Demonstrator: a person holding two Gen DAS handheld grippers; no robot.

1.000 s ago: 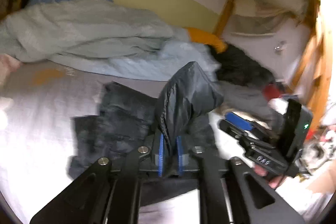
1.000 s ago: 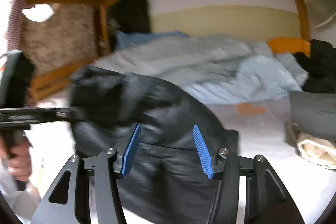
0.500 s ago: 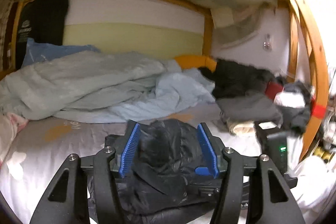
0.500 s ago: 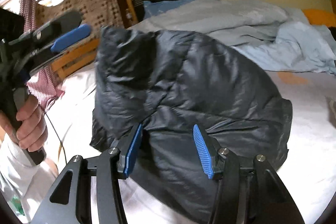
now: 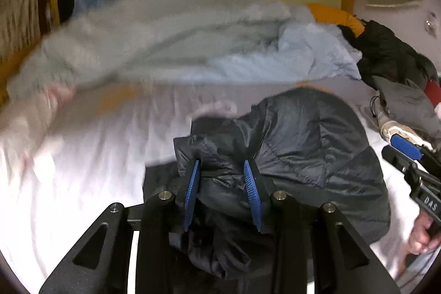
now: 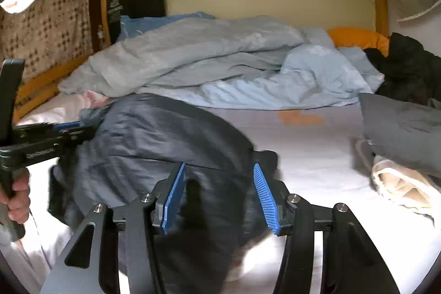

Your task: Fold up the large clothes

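Lying bunched between both half-open tongs (image 5: 222, 194) (image 6: 217, 197): dark puffer jacket (image 5: 303, 150), left pair closing.

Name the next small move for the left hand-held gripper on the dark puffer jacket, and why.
Probably close the left hand-held gripper fully on the fold of dark quilted puffer jacket between its blue pads, which have just been closing; the jacket lies bunched on the white bedsheet.
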